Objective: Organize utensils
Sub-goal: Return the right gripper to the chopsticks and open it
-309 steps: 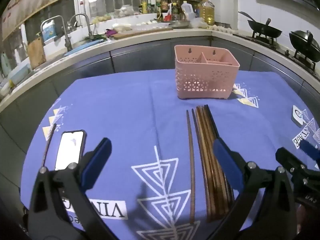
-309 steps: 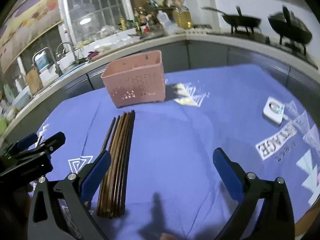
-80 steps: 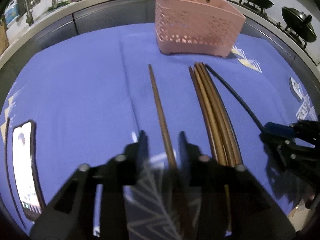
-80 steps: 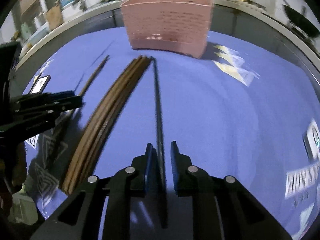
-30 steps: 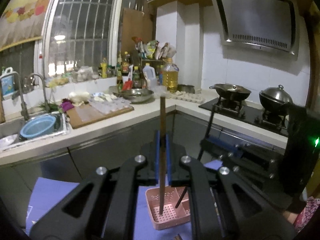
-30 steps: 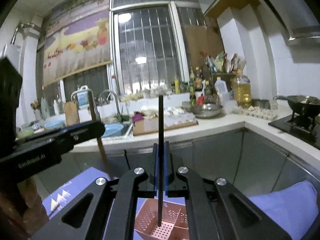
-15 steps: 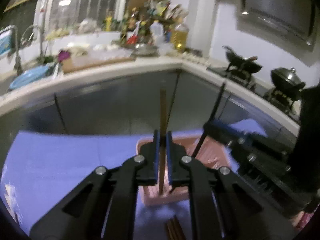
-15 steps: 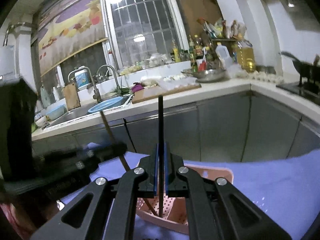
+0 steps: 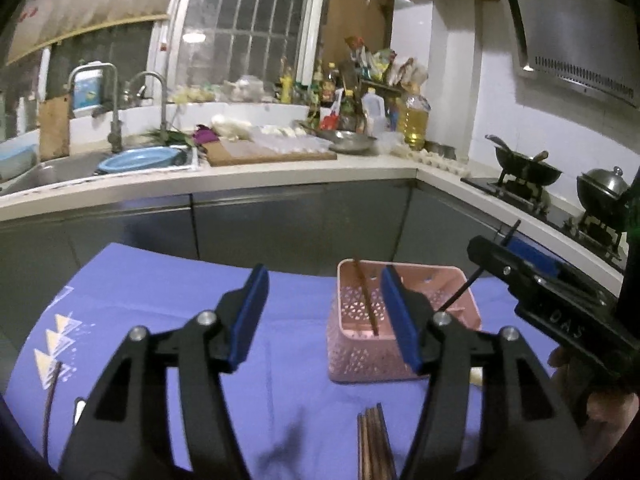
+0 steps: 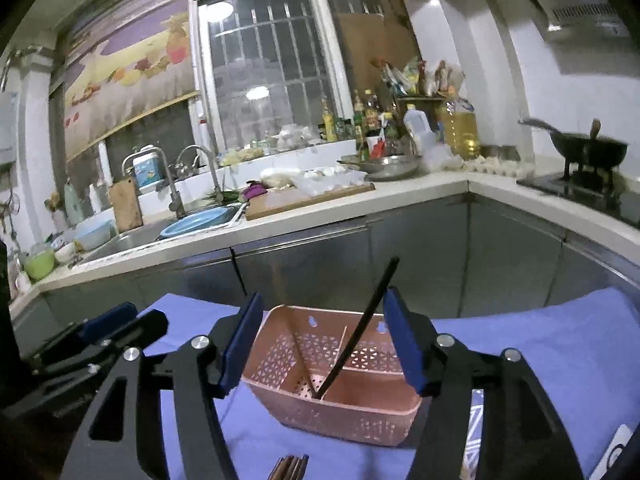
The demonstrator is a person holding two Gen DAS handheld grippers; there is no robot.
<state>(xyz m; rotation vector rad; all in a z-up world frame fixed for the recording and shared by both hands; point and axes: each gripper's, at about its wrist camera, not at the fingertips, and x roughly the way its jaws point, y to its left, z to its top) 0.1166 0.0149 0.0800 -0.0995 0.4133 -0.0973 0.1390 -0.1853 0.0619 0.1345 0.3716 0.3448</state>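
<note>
2 grippers hang above the tabletop, each with its jaws spread wide and nothing between them: the left gripper and the right gripper. Nearest, at the bottom edge of both views, the ends of the remaining chopsticks lie bundled on the blue cloth, just short of the pink basket. Inside the basket, 1 brown chopstick leans in the left compartment, and 1 black chopstick leans against the divider, its top sticking out above the rim.

Judging by this, 1 deposit from each hand is done and the step in hand is the return for more. The next move calls for lowering both grippers toward the bundle and pinching 1 stick near its end, which looks fiddly since the sticks lie touching.

Room is fair: cloth lies open to the left and right of the basket, though the 2 grippers sit close together. Beyond the tabletop's far edge, the cabinet fronts and the kitchen counter stand well apart.
</note>
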